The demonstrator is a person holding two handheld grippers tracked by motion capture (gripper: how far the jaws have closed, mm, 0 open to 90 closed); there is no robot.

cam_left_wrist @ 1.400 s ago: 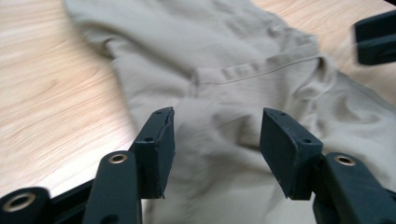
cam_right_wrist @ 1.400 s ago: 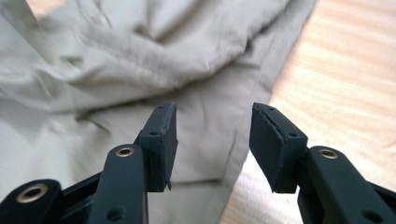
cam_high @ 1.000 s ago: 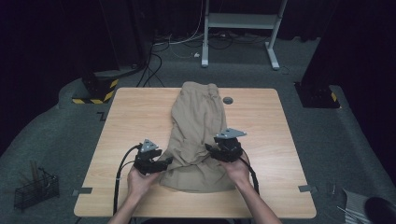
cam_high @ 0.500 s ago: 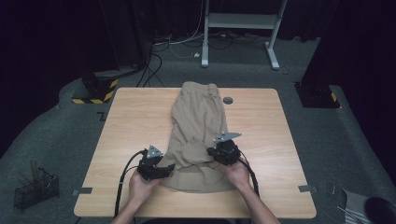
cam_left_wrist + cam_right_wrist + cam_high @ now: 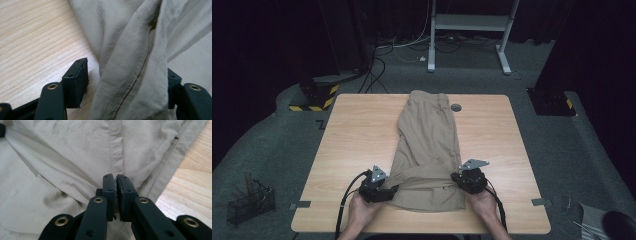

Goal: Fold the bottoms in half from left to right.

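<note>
Two grippers, left [image 5: 379,186] and right [image 5: 468,178], flank one pair of trousers [image 5: 430,145].

No readable text — no labels, numbers.

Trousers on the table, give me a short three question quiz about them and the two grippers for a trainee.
1. True or false: the trousers lie on the floor beside the table.
2. Which gripper has its jaws nearly closed: A the left gripper, B the right gripper?
3. Fill in: in the left gripper view, a bunched fold of ______ stands between the wide-apart jaws.

Key:
1. False; they lie on the table, with the waistband at the far edge.
2. B; its jaws stand almost together over the cloth, and whether they pinch any cannot be told.
3. Cloth; the left pad stands clear of it.
</note>
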